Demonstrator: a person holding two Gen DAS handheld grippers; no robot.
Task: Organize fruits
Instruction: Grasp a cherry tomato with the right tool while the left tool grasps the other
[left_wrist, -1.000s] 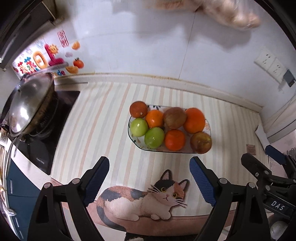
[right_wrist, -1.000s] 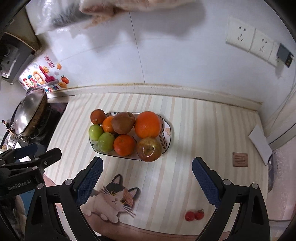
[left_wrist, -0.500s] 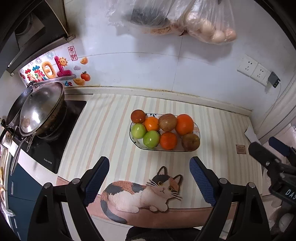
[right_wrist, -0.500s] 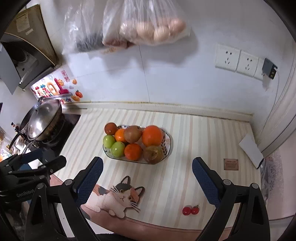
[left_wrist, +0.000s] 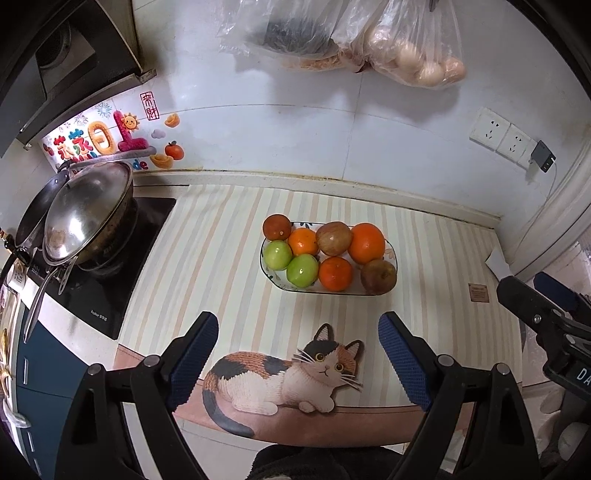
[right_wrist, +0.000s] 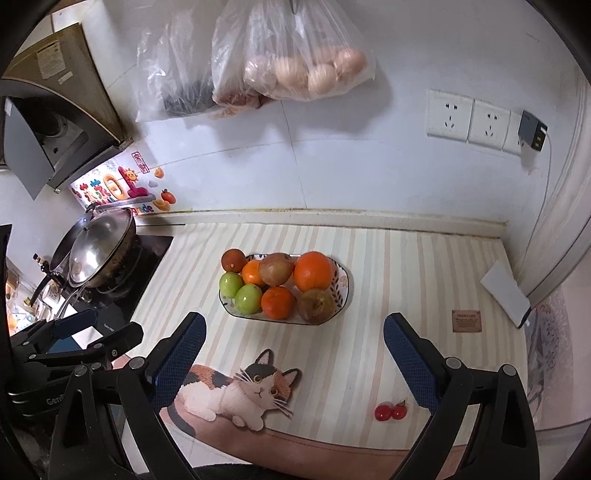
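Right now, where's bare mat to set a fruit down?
Free: striped mat between fruit plate and white card; also between plate and stove. Crowded: the plate is full; cherry tomatoes sit by the front edge.
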